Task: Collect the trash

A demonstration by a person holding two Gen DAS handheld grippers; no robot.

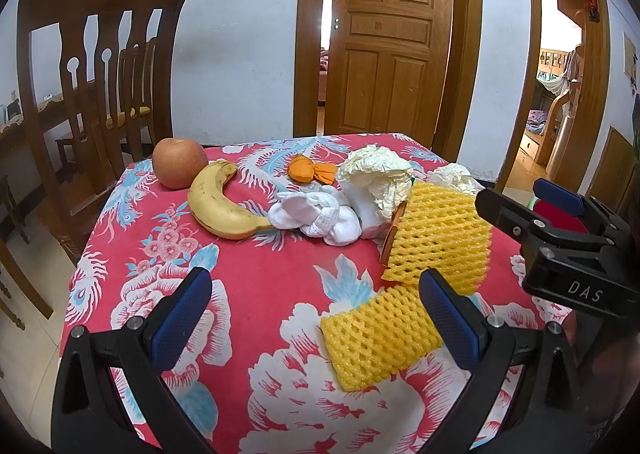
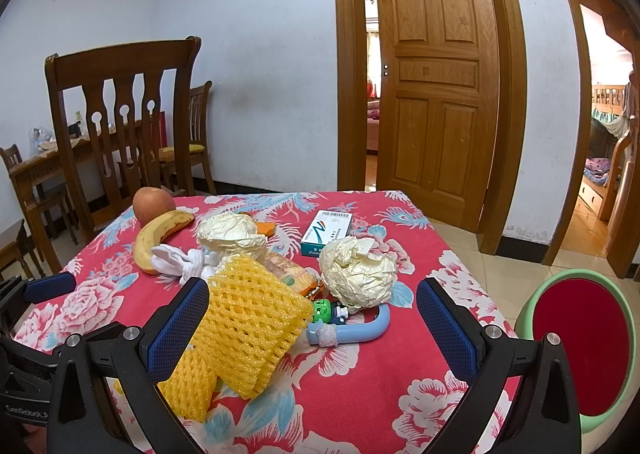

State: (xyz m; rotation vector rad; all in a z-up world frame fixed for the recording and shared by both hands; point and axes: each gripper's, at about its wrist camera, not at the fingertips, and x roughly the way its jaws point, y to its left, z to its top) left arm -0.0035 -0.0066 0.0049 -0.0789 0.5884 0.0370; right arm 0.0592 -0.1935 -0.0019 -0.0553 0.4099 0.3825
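On the flowered tablecloth (image 2: 360,374), two yellow foam fruit nets (image 2: 248,326) lie nearest, one leaning over the other. Both the right gripper (image 2: 312,326) and left gripper (image 1: 316,314) hang wide open, holding nothing. Probably best to pinch the upper net by its edge, then carry it to the green bin (image 2: 624,338) beside the table, sparing the banana (image 1: 220,206) and apple (image 1: 178,162)

Bare tablecloth (image 1: 248,294) is lying open at the left view's lower centre, while foam nets (image 1: 438,242), socks (image 1: 316,216) and crumpled paper (image 1: 378,174) are crowding the centre right.
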